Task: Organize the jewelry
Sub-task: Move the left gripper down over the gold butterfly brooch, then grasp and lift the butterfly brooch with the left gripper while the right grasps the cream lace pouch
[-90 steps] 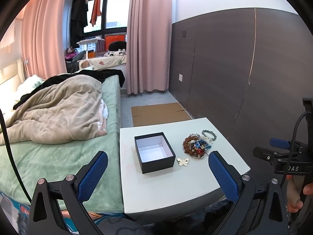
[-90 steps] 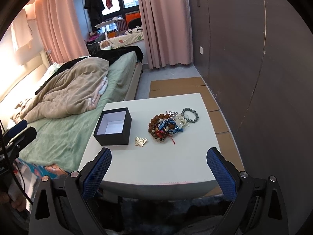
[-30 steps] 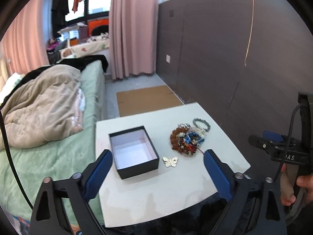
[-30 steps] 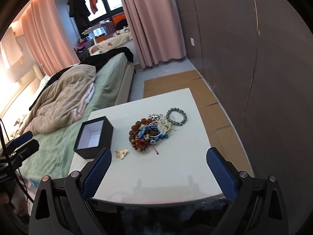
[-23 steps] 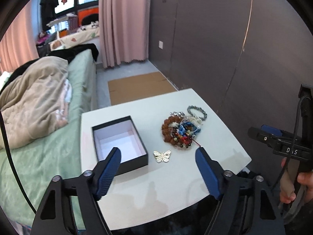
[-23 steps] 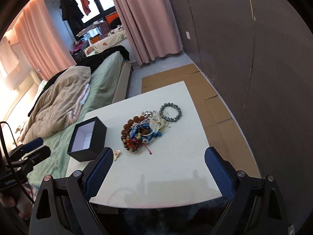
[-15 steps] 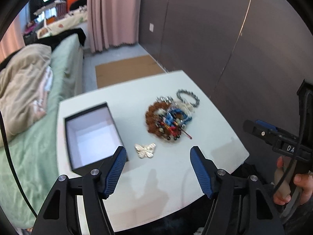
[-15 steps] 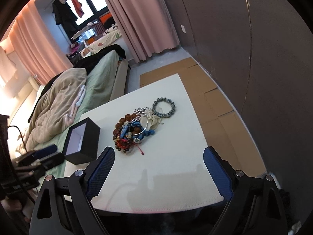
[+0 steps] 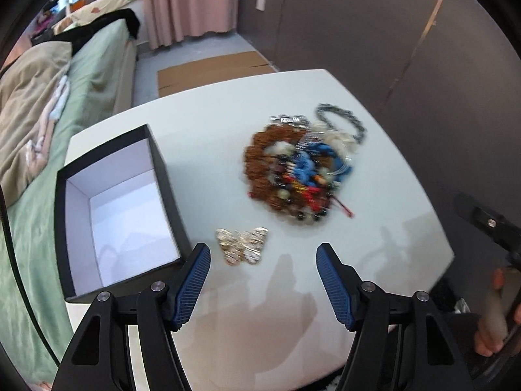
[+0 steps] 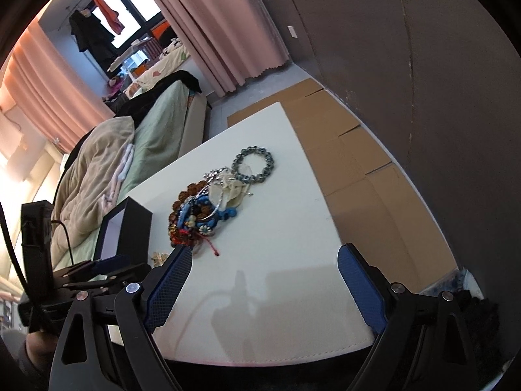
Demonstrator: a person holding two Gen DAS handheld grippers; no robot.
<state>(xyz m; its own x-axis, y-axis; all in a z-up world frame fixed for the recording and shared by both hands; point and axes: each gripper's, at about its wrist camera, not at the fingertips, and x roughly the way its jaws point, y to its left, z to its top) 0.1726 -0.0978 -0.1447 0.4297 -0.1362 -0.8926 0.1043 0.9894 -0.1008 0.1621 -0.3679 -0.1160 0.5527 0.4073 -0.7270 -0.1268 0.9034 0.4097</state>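
An open black box (image 9: 110, 210) with a white inside stands on the white table (image 9: 228, 114), left of a gold butterfly brooch (image 9: 242, 244). A heap of beaded bracelets (image 9: 299, 176) lies to the right, with a grey bead bracelet (image 9: 342, 120) at its far edge. My left gripper (image 9: 263, 254) is open and empty, low over the table just short of the brooch. My right gripper (image 10: 263, 260) is open and empty near the table's front edge, with the heap (image 10: 202, 211), the grey bracelet (image 10: 253, 164) and the box (image 10: 127, 228) ahead to its left.
A bed with a green sheet and a beige duvet (image 9: 29, 104) runs along the table's left side. Flattened cardboard (image 10: 351, 150) lies on the floor between the table and the dark wall panel (image 10: 423, 65). Pink curtains (image 10: 221, 32) hang at the far end.
My left gripper has moved forward and down toward the brooch and narrowed its opening somewhat. My right gripper has swung right and tilted, so the box and heap sit further left.
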